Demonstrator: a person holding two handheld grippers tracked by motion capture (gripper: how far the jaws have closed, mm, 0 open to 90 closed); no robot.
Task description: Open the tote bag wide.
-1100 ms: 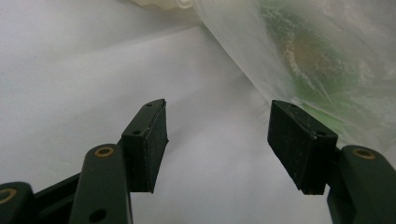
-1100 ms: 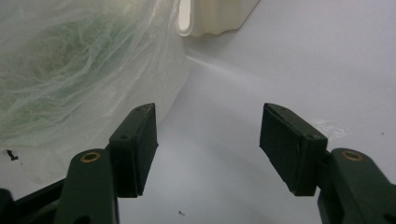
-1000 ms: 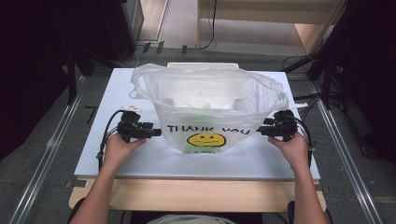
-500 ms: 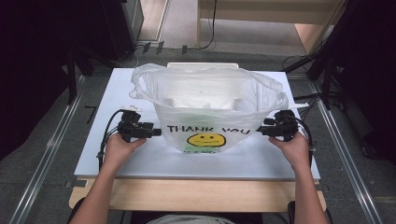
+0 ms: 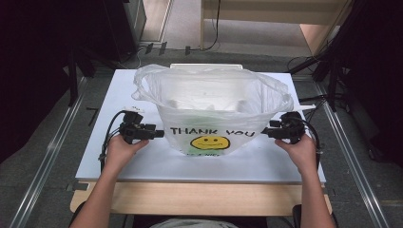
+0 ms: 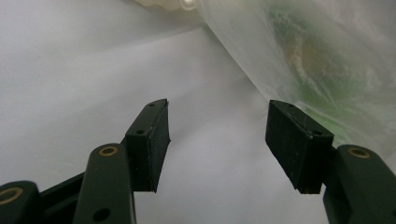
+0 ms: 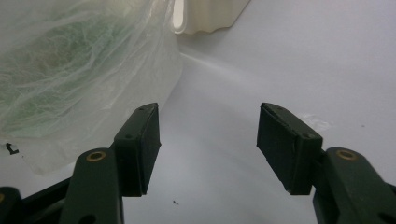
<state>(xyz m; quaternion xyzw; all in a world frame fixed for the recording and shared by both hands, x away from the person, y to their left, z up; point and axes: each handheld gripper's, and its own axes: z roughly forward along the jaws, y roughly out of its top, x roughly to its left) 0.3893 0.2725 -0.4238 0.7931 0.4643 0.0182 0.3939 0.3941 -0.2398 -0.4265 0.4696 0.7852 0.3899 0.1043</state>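
A translucent white plastic bag (image 5: 211, 99) printed "THANK YOU" above a yellow smiley stands open in the middle of the white table (image 5: 142, 161). Pale and green contents show dimly through its wall. My left gripper (image 5: 160, 134) lies low at the bag's left side, pointing at it. In the left gripper view this gripper (image 6: 219, 126) is open with bare table between the pads, and the bag (image 6: 317, 60) is just past the right pad. My right gripper (image 5: 264, 132) mirrors it at the bag's right side. It (image 7: 208, 126) is open and empty, with the bag (image 7: 70, 70) beyond its left pad.
A cream ribbed container (image 7: 210, 16) sits on the table behind the bag; its edge (image 5: 204, 66) shows over the bag's far rim. A wooden board (image 5: 199, 197) borders the table's near edge. Cables (image 5: 107, 137) trail from both grippers.
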